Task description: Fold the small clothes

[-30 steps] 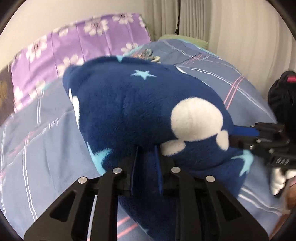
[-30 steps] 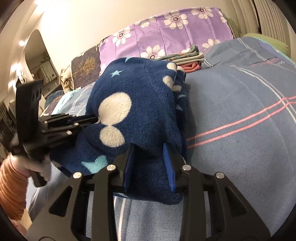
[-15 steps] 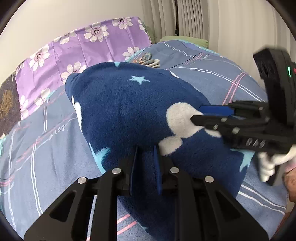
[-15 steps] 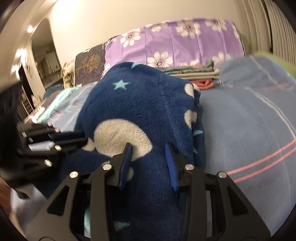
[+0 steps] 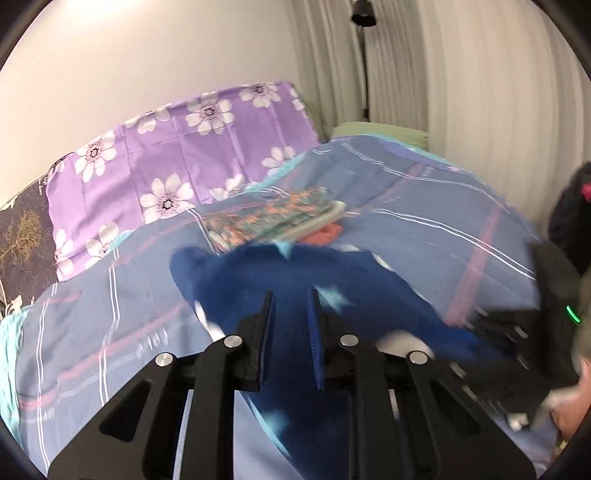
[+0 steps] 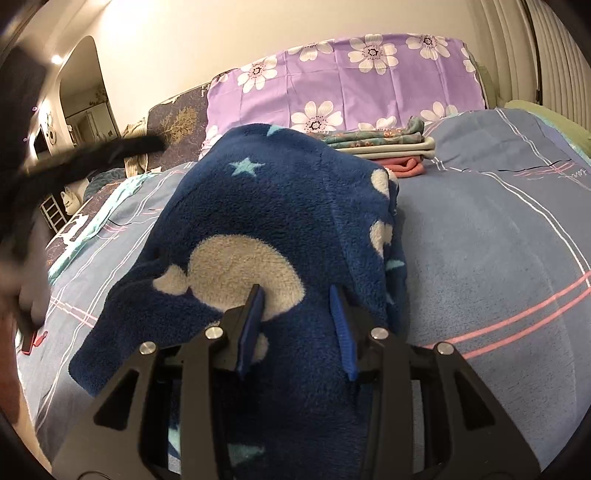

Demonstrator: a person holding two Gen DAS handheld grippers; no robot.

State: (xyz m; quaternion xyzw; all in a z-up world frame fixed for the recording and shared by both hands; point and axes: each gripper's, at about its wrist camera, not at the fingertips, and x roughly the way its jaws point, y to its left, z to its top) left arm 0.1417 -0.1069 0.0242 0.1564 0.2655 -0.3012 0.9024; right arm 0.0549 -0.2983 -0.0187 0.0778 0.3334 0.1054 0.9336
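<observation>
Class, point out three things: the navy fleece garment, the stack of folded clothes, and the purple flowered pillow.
Fleece garment [image 6: 280,206]: right wrist view, upper middle.
Folded clothes [image 6: 384,146]: right wrist view, front edge.
Pillow [image 6: 347,85]: right wrist view, centre.

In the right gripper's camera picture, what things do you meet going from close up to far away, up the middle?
right gripper → dark blue starry fleece → stack of folded clothes → purple flowered pillow → wall
</observation>
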